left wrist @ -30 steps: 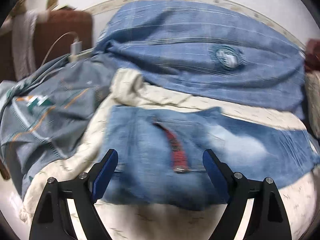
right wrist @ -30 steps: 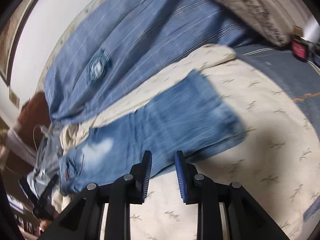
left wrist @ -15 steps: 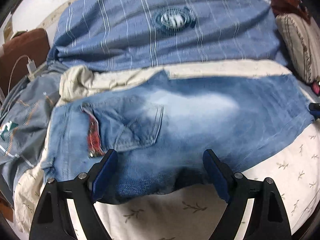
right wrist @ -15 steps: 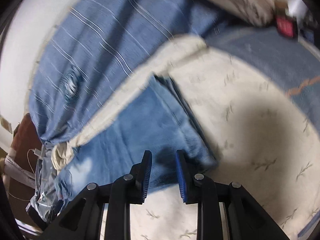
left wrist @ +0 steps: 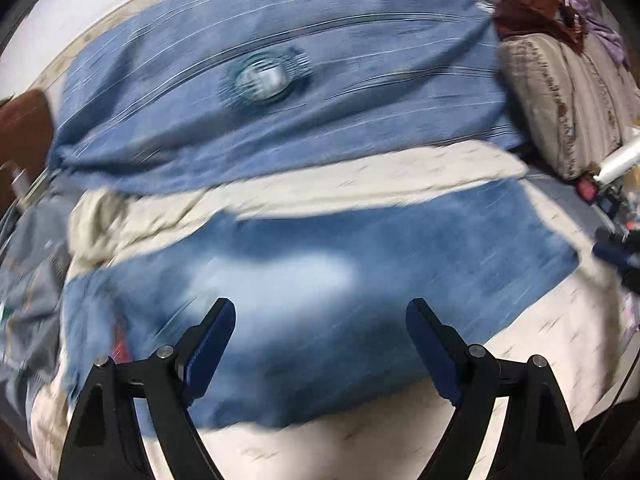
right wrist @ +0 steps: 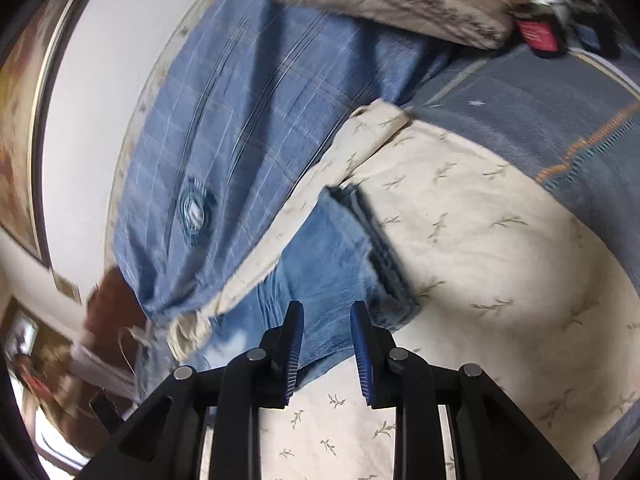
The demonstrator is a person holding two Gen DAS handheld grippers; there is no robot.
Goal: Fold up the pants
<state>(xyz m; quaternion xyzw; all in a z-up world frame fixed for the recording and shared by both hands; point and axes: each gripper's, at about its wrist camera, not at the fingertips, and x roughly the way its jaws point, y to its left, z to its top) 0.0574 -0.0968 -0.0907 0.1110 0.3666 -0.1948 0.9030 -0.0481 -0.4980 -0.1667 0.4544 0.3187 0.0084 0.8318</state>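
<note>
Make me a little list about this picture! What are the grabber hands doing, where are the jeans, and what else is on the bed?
jeans: blue denim jeans lying flat on the cream leaf-print sheet
left gripper: jaws wide open above the jeans, holding nothing
right gripper: jaws apart by a narrow gap, near the leg hems, not gripping
behind the jeans: blue striped blanket
picture quality: left view blurred

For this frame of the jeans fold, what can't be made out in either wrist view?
- Left wrist view: jeans waistband and pocket detail, lost to motion blur.
- Left wrist view: right hand-held gripper, blurred and cut off by the edge.
- Right wrist view: jeans waist end, hidden under the cream sheet's fold.
</note>
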